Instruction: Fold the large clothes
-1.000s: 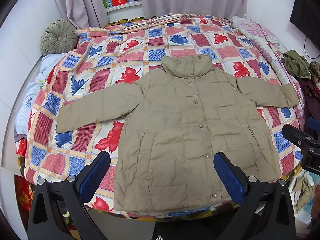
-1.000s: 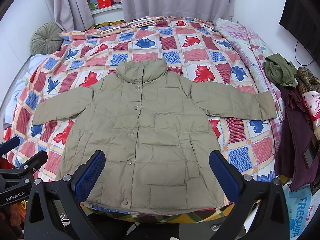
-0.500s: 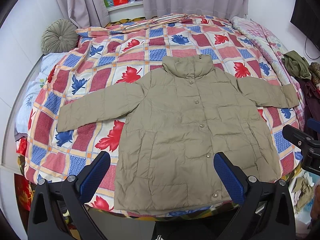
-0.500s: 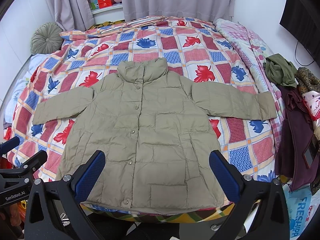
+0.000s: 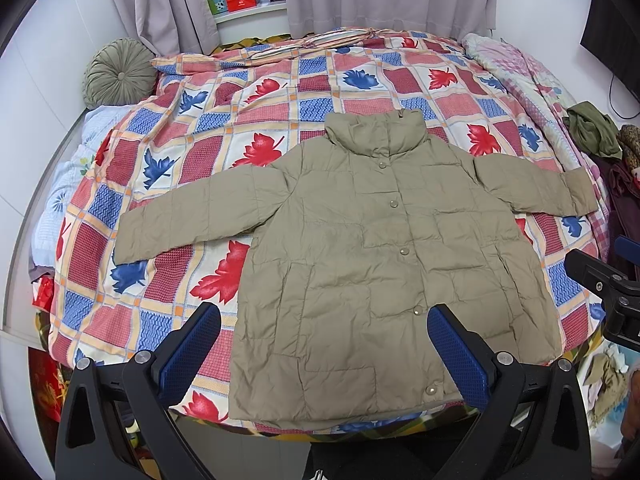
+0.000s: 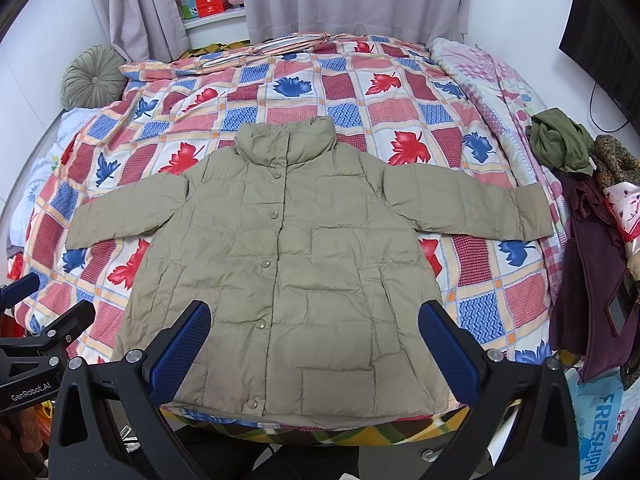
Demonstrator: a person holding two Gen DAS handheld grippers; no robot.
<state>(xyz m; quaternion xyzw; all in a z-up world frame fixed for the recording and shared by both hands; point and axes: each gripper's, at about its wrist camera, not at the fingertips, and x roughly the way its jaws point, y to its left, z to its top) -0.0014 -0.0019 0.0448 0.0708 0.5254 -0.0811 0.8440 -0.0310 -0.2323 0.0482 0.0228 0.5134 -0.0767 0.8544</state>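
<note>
Both tools are hovering at the foot of the bed, nothing in them: the left tool (image 5: pixel 323 354) has its blue pads spread wide apart, same for the right tool (image 6: pixel 314 350). Right past them the khaki puffer jacket (image 6: pixel 296 264) lies flat, front side up and snapped shut, hem right at the near edge of the leaf-print quilt (image 5: pixel 256 120), both sleeves stretched out to the sides, collar pointing away. Off the right side there's a pile of clothes (image 6: pixel 592 216) with an olive green one on top. Far back, a round green cushion (image 5: pixel 118 74) sits by the wall, gray curtains (image 6: pixel 352 0) behind the bed.
</note>
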